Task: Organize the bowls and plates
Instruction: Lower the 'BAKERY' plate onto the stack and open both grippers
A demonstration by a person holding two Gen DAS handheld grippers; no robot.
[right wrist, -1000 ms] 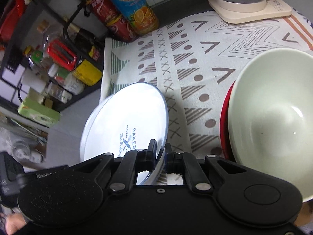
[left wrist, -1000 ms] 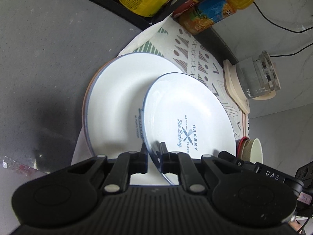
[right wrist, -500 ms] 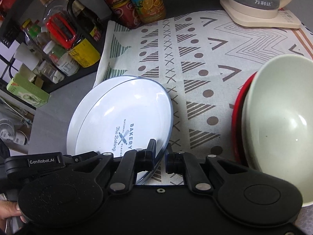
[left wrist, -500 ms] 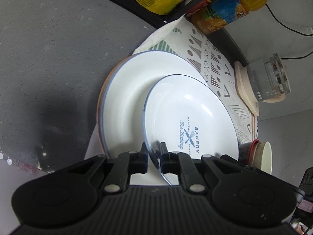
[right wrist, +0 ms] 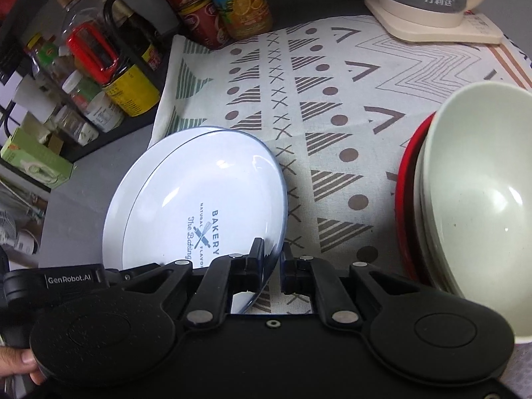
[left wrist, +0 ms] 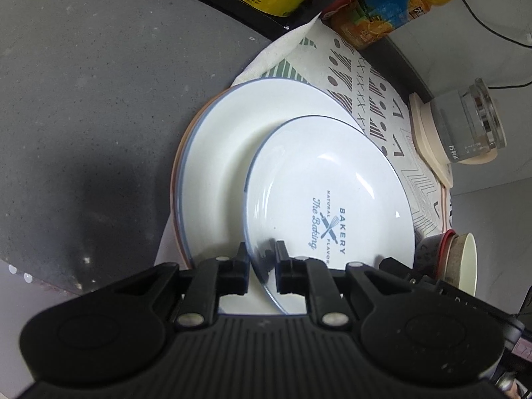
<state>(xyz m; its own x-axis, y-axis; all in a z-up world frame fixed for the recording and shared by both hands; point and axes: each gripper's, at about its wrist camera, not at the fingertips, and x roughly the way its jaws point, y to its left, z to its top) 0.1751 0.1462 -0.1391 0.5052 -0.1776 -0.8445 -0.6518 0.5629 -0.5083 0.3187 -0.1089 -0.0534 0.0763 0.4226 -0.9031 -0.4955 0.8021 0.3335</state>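
A small white bakery plate (left wrist: 329,193) with a blue rim lies on a larger blue-rimmed white plate (left wrist: 226,153), which tops a stack with an orange-rimmed plate beneath. My left gripper (left wrist: 262,259) straddles the small plate's near rim with jaws slightly parted. My right gripper (right wrist: 272,259) straddles the opposite rim of the same plate (right wrist: 206,206), jaws also slightly parted. A pale green bowl (right wrist: 478,206) is nested in a red bowl (right wrist: 404,199) at the right of the right wrist view.
A patterned cloth (right wrist: 332,99) covers the counter. A glass kettle on a cream base (right wrist: 432,16) stands at the back. Juice bottle (right wrist: 239,3) and cans stand beside a black rack of jars (right wrist: 99,66). Grey countertop (left wrist: 83,99) lies left.
The small plate has come down flatter onto the larger plate. Both grippers' jaws have opened a little around its rim.
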